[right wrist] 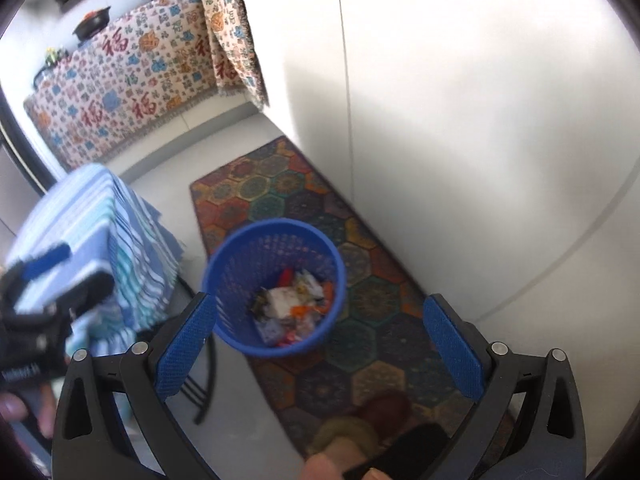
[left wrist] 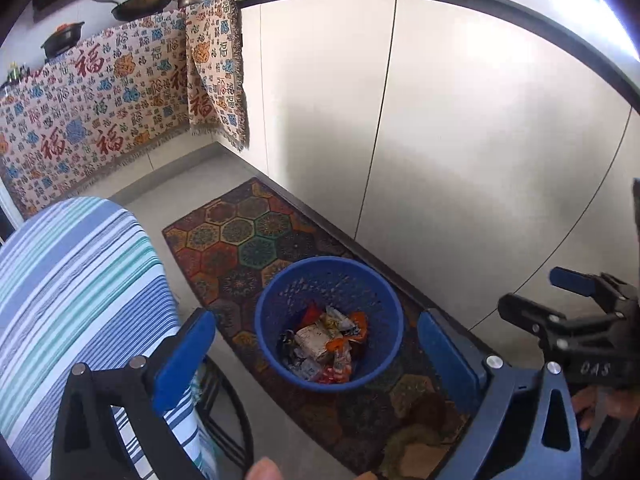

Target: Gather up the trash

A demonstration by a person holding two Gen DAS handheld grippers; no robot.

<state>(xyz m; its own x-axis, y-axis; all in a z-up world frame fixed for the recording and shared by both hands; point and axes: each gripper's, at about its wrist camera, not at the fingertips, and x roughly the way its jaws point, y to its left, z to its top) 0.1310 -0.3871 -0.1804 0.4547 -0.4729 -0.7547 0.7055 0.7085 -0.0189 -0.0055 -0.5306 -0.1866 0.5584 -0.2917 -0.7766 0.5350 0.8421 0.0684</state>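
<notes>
Two handheld grippers hang above a blue mesh wastebasket [left wrist: 329, 322] that stands on a hexagon-patterned rug [left wrist: 256, 236], near a run of pale cabinet doors [left wrist: 460, 128]. On the left, a striped cloth [left wrist: 76, 280] covers a table, its dark metal legs beside the bin. The left gripper [left wrist: 316, 360] stands fully spread, nothing between its blue pads, and tilts steeply down over the bin. The collected trash [left wrist: 324, 344], crumpled wrappers and paper scraps, lies inside at the bottom. To the right, the right gripper [right wrist: 320, 344] is likewise splayed wide and empty, angled down at the same bin. The risk from here appears small: a low sweep of either tool could clip the light basket's rim and tip it, spilling the wrappers onto the rug, or the left fingers could snag the hanging cloth. A person's foot shows at the rug's near end.
</notes>
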